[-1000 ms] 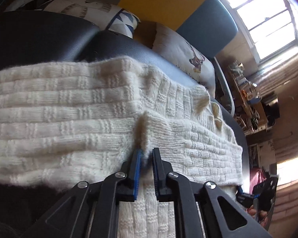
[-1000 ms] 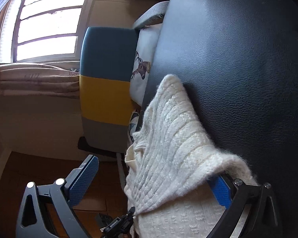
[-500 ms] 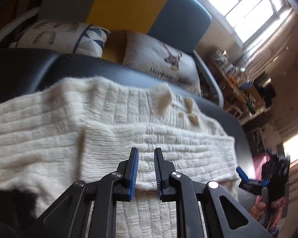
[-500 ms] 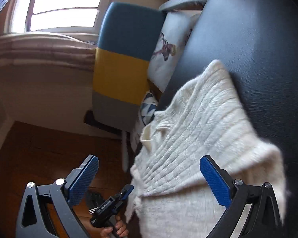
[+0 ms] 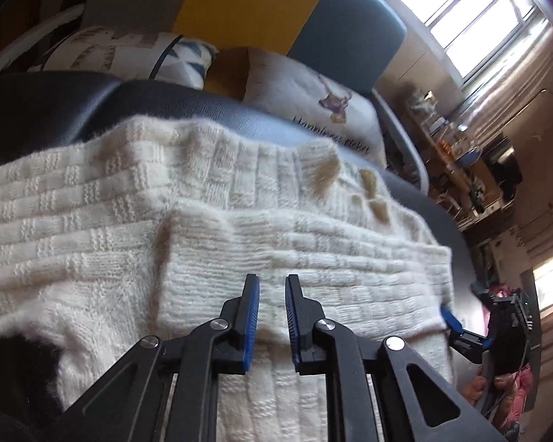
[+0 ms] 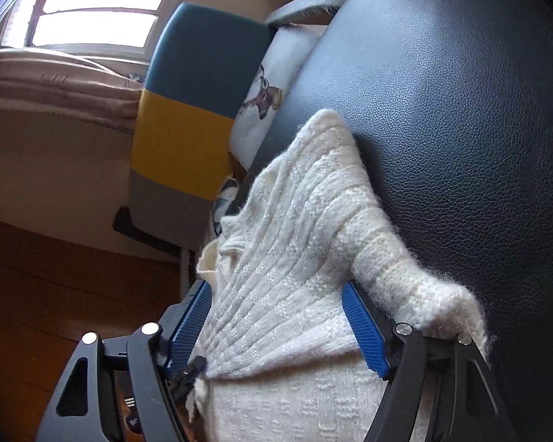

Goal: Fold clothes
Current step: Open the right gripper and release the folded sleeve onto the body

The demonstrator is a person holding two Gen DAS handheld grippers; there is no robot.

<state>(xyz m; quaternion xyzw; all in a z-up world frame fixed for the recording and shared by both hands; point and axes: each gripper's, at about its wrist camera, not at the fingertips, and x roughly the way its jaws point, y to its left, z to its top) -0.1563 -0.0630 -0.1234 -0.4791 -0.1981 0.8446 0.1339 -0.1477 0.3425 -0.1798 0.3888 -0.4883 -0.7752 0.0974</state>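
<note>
A cream knit sweater [image 5: 129,221] lies spread on a black leather surface [image 5: 55,110], with one part folded over on top. My left gripper [image 5: 272,313] hovers over the folded edge. Its jaws stand a narrow gap apart and the knit lies flat below them, not pinched. At the sweater's right edge a hand holds my right gripper [image 5: 457,328]. In the right wrist view the sweater [image 6: 295,239] bunches between the jaws of the right gripper [image 6: 278,316], which are closing on it. A fuzzy fold drapes over the right finger [image 6: 365,331].
Behind the leather surface [image 6: 442,129] stands a chair back [image 5: 258,11] in grey, yellow and teal, with a deer cushion [image 5: 313,110] and a patterned cushion [image 5: 129,55]. A bright window [image 5: 461,7] and cluttered shelves [image 5: 461,169] are at the right. A wooden floor [image 6: 37,294] lies beside.
The left gripper let go of the pinched-up ridge of knit and drew back; that fold now lies flat. The right jaws narrowed from wide open around the sweater's edge.
</note>
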